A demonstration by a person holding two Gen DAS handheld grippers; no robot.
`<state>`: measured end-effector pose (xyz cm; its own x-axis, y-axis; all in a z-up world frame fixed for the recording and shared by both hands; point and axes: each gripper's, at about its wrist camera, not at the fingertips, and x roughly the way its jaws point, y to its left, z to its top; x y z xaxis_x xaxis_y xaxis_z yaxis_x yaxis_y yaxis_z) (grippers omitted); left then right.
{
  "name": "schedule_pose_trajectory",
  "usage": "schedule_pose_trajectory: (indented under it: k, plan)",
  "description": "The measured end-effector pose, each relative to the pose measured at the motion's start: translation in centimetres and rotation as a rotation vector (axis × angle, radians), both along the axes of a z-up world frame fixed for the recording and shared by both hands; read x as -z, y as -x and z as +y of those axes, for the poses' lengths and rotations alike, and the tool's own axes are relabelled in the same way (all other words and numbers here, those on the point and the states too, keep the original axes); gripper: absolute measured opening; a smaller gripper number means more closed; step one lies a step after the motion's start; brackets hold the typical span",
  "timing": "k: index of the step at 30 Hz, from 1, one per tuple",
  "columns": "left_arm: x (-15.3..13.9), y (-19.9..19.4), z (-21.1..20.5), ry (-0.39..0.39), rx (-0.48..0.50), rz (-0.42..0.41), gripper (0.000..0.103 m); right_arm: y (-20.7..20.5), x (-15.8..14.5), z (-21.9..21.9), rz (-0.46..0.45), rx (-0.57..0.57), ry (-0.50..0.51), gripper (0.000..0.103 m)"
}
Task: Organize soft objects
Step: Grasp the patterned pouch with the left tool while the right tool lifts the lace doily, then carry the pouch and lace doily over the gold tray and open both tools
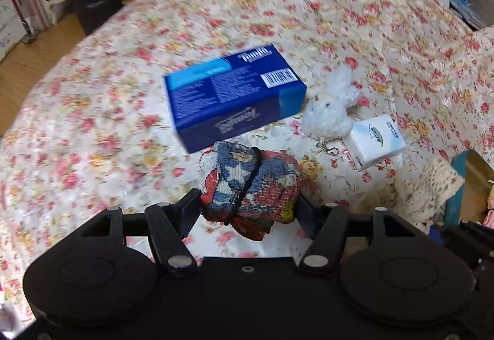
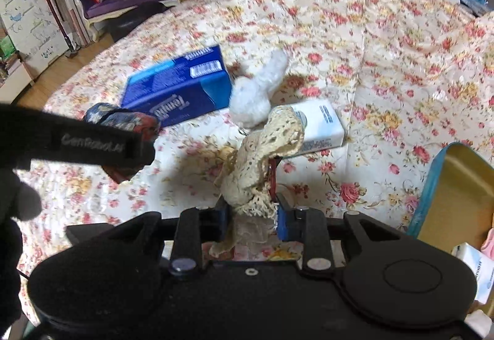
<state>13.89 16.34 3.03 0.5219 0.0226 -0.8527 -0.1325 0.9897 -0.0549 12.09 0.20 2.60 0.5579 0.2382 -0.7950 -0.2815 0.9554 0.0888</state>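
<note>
My left gripper (image 1: 247, 210) is shut on a rolled red-and-blue patterned cloth bundle (image 1: 250, 188) tied with a black band, held just above the floral bedspread (image 1: 123, 111). In the right wrist view the left gripper (image 2: 92, 142) and the bundle (image 2: 123, 119) show at the left. My right gripper (image 2: 251, 216) is shut on a cream lace cloth (image 2: 262, 161), which stands up between the fingers. The lace cloth also shows at the right in the left wrist view (image 1: 429, 185).
On the bedspread (image 2: 386, 77) lie a blue tissue box (image 1: 231, 96) (image 2: 179, 87), a white plush toy (image 1: 330, 105) (image 2: 256, 93) with a keychain, and a small white tissue pack (image 1: 375, 141) (image 2: 321, 127). An open teal tin (image 2: 450, 192) (image 1: 469, 185) stands at the right.
</note>
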Motion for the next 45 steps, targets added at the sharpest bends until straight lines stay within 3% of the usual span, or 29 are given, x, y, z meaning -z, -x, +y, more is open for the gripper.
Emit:
schedule_pose_trajectory:
  k: [8,12,30,45]
  plan:
    - [-1.8,5.1,0.4,-0.061,-0.046,-0.04,0.06,4.2,-2.9,0.9,-0.046,-0.082,-0.037,0.029]
    - [-1.8,7.5,0.4,-0.055,-0.06,-0.039,0.06,6.5,-3.3,1.2,-0.047,-0.117,-0.053,0.029]
    - [0.3,15.3,-1.0,-0.041,-0.1,-0.009,0.06,14.6,-2.6,1.3,-0.024,-0.192,-0.043,0.029]
    - [0.6,19.1,-4.9,-0.043,-0.055,-0.019,0.06,19.1,-2.3,-2.1,-0.027,-0.156,-0.053,0.029]
